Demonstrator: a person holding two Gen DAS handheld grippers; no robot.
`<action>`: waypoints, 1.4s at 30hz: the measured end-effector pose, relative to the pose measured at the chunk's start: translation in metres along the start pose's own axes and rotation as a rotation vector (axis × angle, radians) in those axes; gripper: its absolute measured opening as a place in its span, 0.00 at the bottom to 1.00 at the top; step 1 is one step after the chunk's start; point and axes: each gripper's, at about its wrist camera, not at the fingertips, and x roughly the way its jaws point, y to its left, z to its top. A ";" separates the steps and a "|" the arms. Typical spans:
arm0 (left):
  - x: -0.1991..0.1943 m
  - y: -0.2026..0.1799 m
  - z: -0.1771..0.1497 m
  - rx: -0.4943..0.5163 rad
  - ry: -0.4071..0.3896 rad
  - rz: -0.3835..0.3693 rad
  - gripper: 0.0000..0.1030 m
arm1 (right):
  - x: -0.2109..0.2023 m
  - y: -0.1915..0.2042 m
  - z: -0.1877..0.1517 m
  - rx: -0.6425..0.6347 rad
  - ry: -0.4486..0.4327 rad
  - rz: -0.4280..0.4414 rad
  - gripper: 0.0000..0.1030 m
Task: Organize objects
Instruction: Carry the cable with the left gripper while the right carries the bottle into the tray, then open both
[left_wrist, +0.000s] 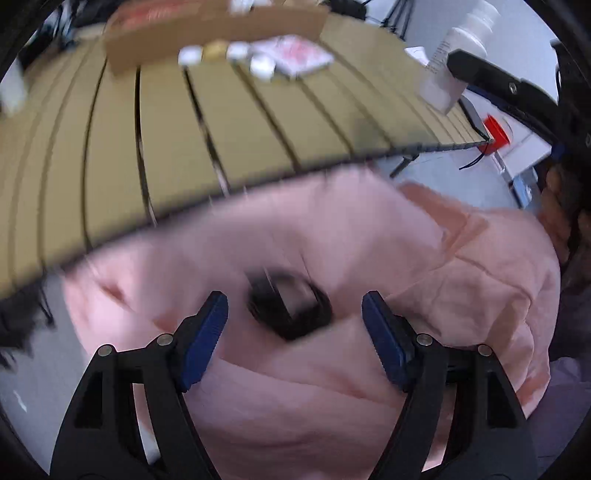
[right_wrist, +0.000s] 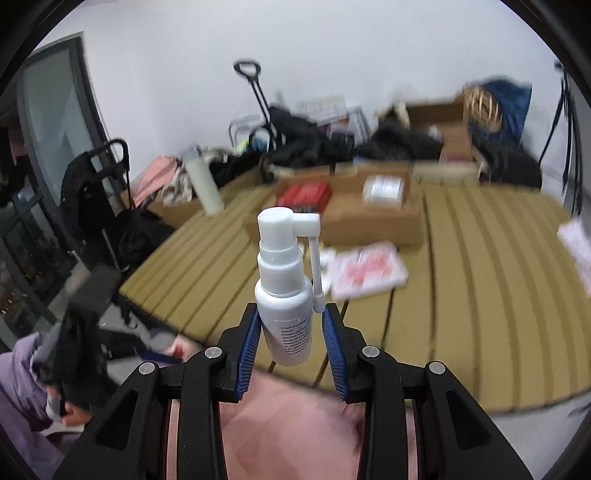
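- Slatted tan wooden worktop (right_wrist: 480, 280) fills the middle of the right wrist view, with bags, a cart and boxes blurred along the white wall behind it.
- Right gripper (right_wrist: 291, 332) is clenched on a small white plastic spray bottle (right_wrist: 286, 295), held by its lower body, long axis upright, nozzle arm folded down its right side.
- An open brown cardboard box (right_wrist: 369, 218) lies straight ahead of the bottle, beyond the worktop's near edge; I judge it the likely destination, and the right gripper is nearer to it.
- Left gripper (left_wrist: 295, 325) is spread wide and grasps nothing, hovering over pink cloth (left_wrist: 332, 258) short of the worktop.
- Motion blur smears the box contents, the flat pink-and-white packets (right_wrist: 369, 273) before it, and a dark patch on the cloth.
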 end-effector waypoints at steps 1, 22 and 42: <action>0.004 0.001 -0.004 -0.030 0.007 0.015 0.56 | 0.002 0.000 -0.010 0.019 0.012 0.016 0.36; -0.121 -0.028 0.023 -0.042 -0.372 0.059 0.29 | -0.061 0.038 -0.012 -0.037 -0.100 0.037 0.36; -0.006 0.102 0.380 -0.091 -0.217 0.152 0.32 | 0.278 -0.111 0.270 0.132 0.434 -0.027 0.36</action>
